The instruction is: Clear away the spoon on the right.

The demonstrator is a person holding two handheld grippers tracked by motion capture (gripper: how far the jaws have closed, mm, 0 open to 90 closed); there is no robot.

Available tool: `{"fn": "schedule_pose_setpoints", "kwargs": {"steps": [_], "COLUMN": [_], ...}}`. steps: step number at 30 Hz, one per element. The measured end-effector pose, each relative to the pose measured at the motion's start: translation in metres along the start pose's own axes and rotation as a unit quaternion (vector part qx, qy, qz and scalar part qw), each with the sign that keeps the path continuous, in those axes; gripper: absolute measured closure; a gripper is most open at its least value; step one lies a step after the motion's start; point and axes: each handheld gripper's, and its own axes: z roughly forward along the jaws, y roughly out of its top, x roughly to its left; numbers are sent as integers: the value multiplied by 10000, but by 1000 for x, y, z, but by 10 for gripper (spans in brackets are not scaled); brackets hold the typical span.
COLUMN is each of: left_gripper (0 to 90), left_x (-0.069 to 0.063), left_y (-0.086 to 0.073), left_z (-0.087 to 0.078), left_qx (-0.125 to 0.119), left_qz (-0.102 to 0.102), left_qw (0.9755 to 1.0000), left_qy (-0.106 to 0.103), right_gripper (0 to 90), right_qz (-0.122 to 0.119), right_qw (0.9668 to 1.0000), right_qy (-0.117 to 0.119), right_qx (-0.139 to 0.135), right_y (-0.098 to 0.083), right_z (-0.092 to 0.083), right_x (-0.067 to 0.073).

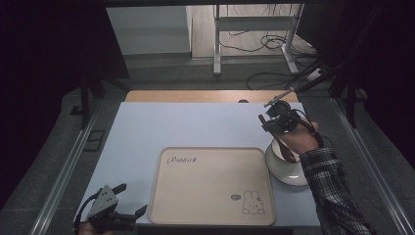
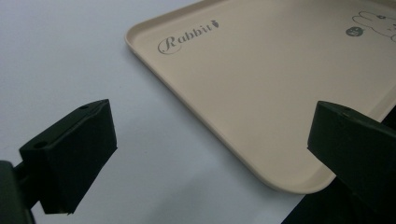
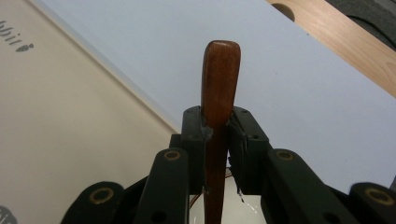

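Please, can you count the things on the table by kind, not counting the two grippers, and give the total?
Beige tray with rabbit drawing: 1
White bowl: 1
Wooden handle of a utensil, clamped in the jaws of the right gripper above the bowl; its working end is hidden: 1
Light blue mat under the tray and bowl: 1
Total: 4

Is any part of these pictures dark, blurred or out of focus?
High view: dim, its edges nearly black, only the table lit. Left gripper view: jaws soft, tray sharp. Right gripper view: wooden handle sharp, no glare.
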Motion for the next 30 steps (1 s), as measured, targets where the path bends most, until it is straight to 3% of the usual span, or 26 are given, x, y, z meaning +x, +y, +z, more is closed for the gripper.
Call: {"fn": "schedule_pose_setpoints", "kwargs": {"steps": [16, 30], "left_gripper": [10, 10], "left_x": [0, -1], "left_y": [0, 0], "left_z": [0, 0], "left_qx": [-3, 0], "left_qz": [18, 29], "left_qw": [10000, 10000], "left_qy": [3, 4], "right_gripper": [771, 771], "right_qz": [-159, -144], "right_qw": [9993, 9976], "right_qy": [188, 368], "right_qx": [264, 560], "right_y": [-5, -13], "right_z": [-2, 2], "right_x": [27, 51]}}
